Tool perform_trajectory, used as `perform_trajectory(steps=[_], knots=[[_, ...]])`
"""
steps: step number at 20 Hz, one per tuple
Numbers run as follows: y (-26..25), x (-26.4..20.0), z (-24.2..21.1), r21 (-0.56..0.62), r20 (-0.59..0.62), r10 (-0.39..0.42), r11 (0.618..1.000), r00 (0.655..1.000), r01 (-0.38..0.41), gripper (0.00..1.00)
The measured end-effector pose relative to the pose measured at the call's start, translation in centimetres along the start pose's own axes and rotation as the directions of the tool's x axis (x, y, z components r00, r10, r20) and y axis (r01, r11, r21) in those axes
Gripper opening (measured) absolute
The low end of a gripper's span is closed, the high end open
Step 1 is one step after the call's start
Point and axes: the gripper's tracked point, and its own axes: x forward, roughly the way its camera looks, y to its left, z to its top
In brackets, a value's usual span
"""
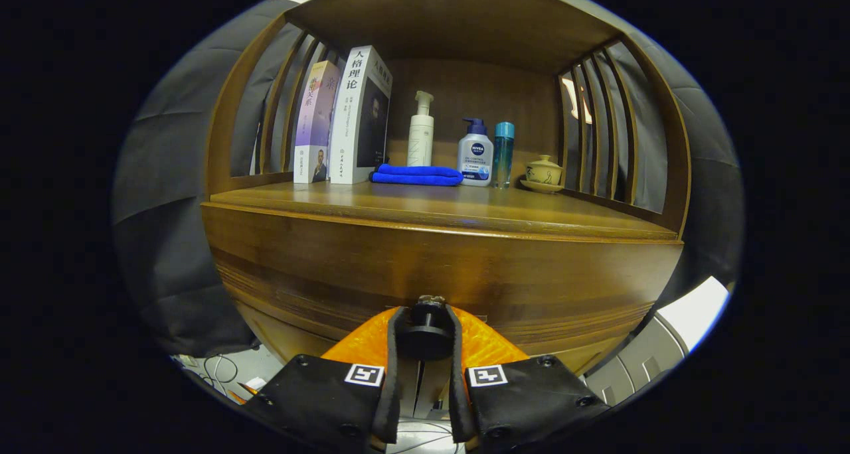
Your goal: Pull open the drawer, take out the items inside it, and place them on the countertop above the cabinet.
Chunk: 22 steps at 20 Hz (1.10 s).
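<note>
Wood: brown cabinet (pixel 438 261), drawer front (pixel 465 288) facing the fingers, seemingly not yet pulled out
Countertop (pixel 431 205): bare front strip, free for placing
Far left on countertop: two upright books (pixel 345 119), leaning together
Next right: folded blue cloth (pixel 416 174), lying flat just beside the books
Behind cloth: white pump bottle (pixel 420 130)
Further right: white bottle with dark blue pump (pixel 475 152), slim teal bottle (pixel 503 154) touching or nearly so
Far right: small lidded teacup on a saucer (pixel 543 173)
Gripper (pixel 425 338): narrow, both fingers pressed on the dark drawer knob (pixel 425 324)
Items inside drawer: hidden
Step in hand: grasp made, pull seemingly about to start
Next move calls for: straight pull back along drawer travel, firm grip, no twisting off the knob
</note>
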Motion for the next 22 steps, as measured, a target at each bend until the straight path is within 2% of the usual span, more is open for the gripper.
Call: perform_trajectory(steps=[5, 22], knots=[[-0.1, -0.9, -0.4, 0.002, -0.017, 0.001, 1.000, 1.000, -0.001, 0.32], [0.2, -9.1, -2.8, 0.004, -0.011, 0.002, 1.000, 1.000, -0.002, 0.32]])
